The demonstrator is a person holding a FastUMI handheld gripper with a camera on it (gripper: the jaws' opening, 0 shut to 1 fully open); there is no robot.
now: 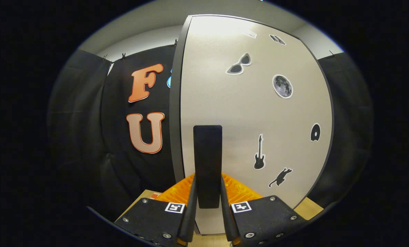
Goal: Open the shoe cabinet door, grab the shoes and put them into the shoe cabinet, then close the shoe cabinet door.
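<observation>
Gripper view: gripper (pixel 207 202) clamped on one door handle (pixel 207 161); cabinet door (pixel 225 103) bears six stickers (pixel 282 86).

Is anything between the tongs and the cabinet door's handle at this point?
Nothing visible: the tongs sit either side of the black handle on the shoe cabinet door, fingers hugging its lower end. The door looks shut.

Black cloth (pixel 87 137) hung as the booth's wall, clipped along its top edge. Above it ran a pale wall (pixel 146 39) and ceiling, evenly lit. A wooden tabletop (pixel 309 207) lay below.
</observation>
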